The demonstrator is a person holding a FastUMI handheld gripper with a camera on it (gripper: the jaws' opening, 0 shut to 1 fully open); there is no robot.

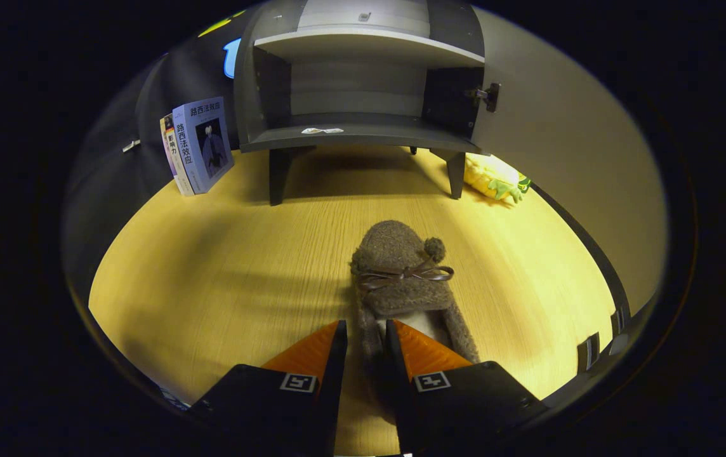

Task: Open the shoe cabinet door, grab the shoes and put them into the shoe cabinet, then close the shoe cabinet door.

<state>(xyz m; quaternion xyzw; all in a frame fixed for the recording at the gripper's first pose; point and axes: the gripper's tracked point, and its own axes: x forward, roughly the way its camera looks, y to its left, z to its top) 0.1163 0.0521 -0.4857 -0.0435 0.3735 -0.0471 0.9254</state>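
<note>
A brown fuzzy slipper (401, 266) with a ribbon bow and a pompom lies toe-forward on the wooden table (223, 279). My gripper (366, 333) pinches the left wall of its heel opening, one finger outside and one finger inside the shoe. Beyond the slipper stands the grey shoe cabinet (363, 82) on short legs, its lower compartment exposed. The cabinet door (566, 139) is swung wide to the right, hinge visible at its edge.
A few books (201, 146) lean upright left of the cabinet. A yellow pineapple plush (496, 178) lies by the cabinet's right leg, under the swung door. A small sticker lies on the cabinet's lower shelf (322, 131).
</note>
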